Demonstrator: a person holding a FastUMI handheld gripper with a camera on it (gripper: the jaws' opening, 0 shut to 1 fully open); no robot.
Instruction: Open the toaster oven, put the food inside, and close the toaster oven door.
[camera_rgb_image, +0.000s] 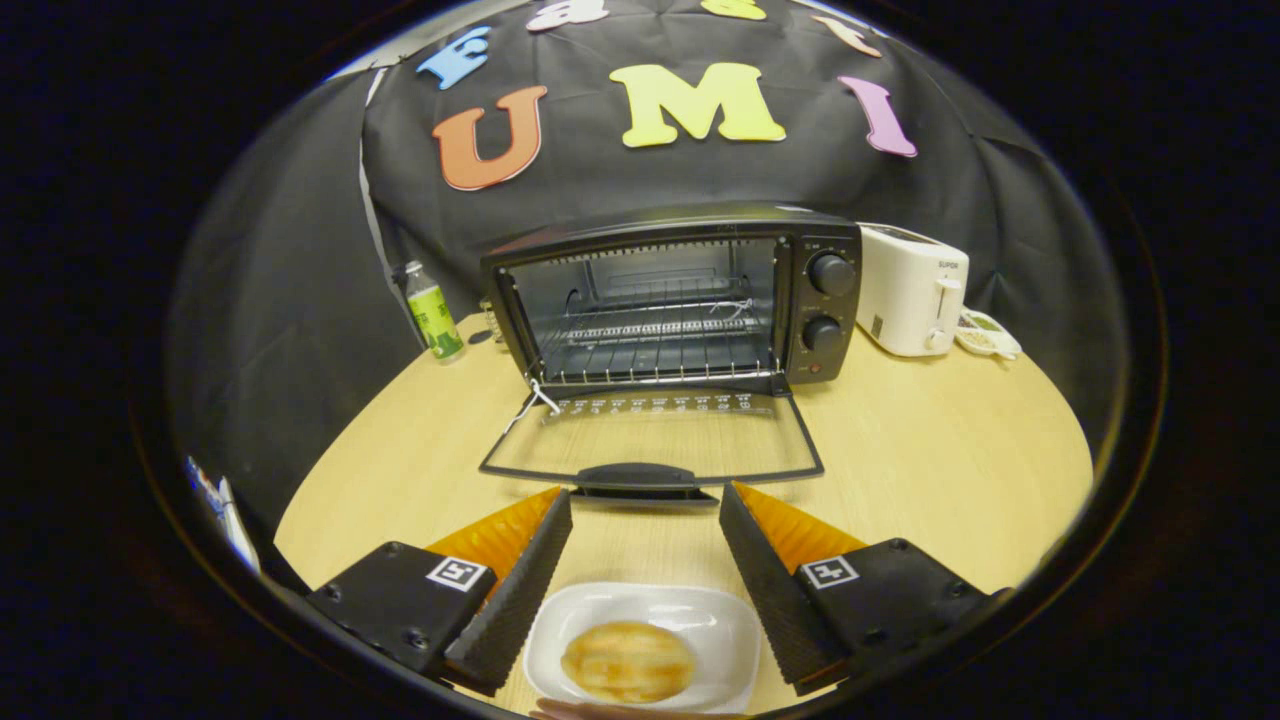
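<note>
Well beyond the fingers, right of the toaster oven (680, 300), the white toaster (912, 290) bears the brand SUPOR — near its top. The green bottle's (433, 315) label and the oven's markings are too small to read — nothing else is legible

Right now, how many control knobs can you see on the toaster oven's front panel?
2. The upper knob and the lower knob sit stacked on the toaster oven panel, right of the open door. Open tongs hover short of it.

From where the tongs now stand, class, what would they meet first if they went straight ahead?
The tongs are open, with a white dish holding a bun low between them. Straight ahead lies the oven door, folded down flat; its handle would probably come first, then the open toaster oven, though depth is hard to judge.
</note>
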